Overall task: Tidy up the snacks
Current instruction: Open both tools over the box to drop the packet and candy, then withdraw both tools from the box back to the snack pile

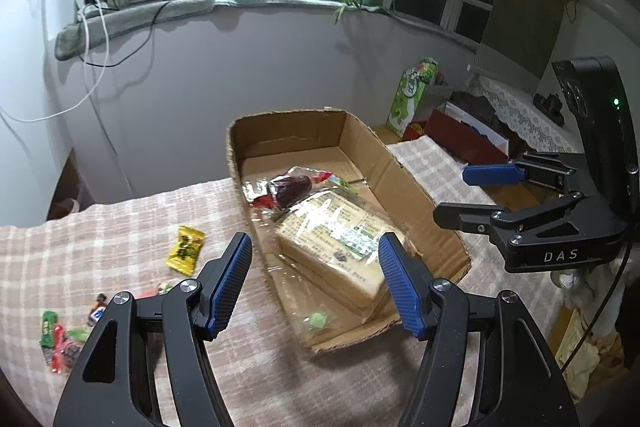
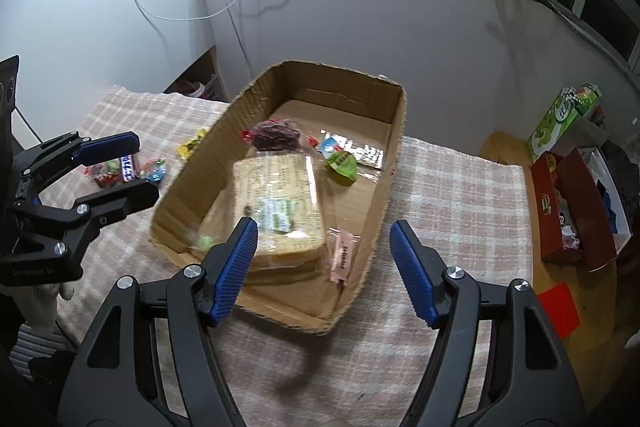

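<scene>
Left claw (image 1: 316,281): jaws spread, nothing between the blue pads (image 1: 230,283); released. It hovers over the near end of the cardboard box (image 1: 404,163), above the wrapped bread pack (image 1: 340,247).

Right claw (image 2: 324,271): jaws likewise spread and empty; released. It hangs over the near short wall of the same box. In the left wrist view the right claw enters from the right edge, beyond the box's right wall, clear of the cardboard.

Bread pack (image 2: 276,203): lies flat on the box floor in clear film, filling most of the near half, touched by neither claw. A pink sachet (image 2: 342,257) sits just beside it toward the near right corner of the box.

Far half of box: dark red snack in clear wrap (image 2: 276,135), a green pouch (image 2: 342,163) beside it, a silver printed packet (image 2: 360,153) next to that.

Box stands on the worktop (image 2: 460,195), covered by a pink-and-white checked cloth, its long axis running away from the claws.

Worktop left of the box: yellow candy wrapper (image 1: 186,251) just beside the left wall; farther toward the left edge a loose cluster of small sweets (image 1: 60,339), red, green and one blue-labelled bar, still outside the box.

Off the worktop's right edge: a red carton (image 2: 560,211) and a green carton (image 2: 556,123).
</scene>
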### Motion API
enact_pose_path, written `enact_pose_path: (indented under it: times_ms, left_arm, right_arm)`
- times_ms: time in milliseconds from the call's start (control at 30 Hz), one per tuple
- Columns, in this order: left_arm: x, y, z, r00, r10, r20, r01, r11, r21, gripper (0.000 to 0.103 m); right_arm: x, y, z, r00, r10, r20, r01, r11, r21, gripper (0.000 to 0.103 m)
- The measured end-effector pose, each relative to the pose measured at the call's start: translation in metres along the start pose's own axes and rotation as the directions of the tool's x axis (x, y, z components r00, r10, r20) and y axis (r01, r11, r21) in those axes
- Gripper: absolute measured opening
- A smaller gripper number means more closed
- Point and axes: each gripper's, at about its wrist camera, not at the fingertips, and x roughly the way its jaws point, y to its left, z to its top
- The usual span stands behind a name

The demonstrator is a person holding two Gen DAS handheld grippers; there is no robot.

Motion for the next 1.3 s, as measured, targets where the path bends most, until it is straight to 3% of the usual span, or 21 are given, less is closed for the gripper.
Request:
enact_pose_path:
  times_ms: [633,1033,1300]
  left_arm:
    - [-0.08,0.08,-0.029,0.994,0.081,0.068,-0.072,0.989,-0.128,0.066]
    - [-0.113,0.128,-0.067,0.988,0.145,0.055,-0.129,0.966,-0.222,0.066]
    - [-0.113,0.136,-0.095,0.991,0.136,0.011,-0.13,0.965,-0.229,0.066]
  right_arm:
    - [-0.021,0.093,0.008,0.987,0.157,0.042,-0.151,0.983,-0.105,0.071]
    - [-0.002,0.145,0.021,0.971,0.241,0.001,-0.238,0.958,-0.161,0.071]
    - [0.023,0.165,0.037,0.96,0.274,-0.067,-0.281,0.948,-0.15,0.071]
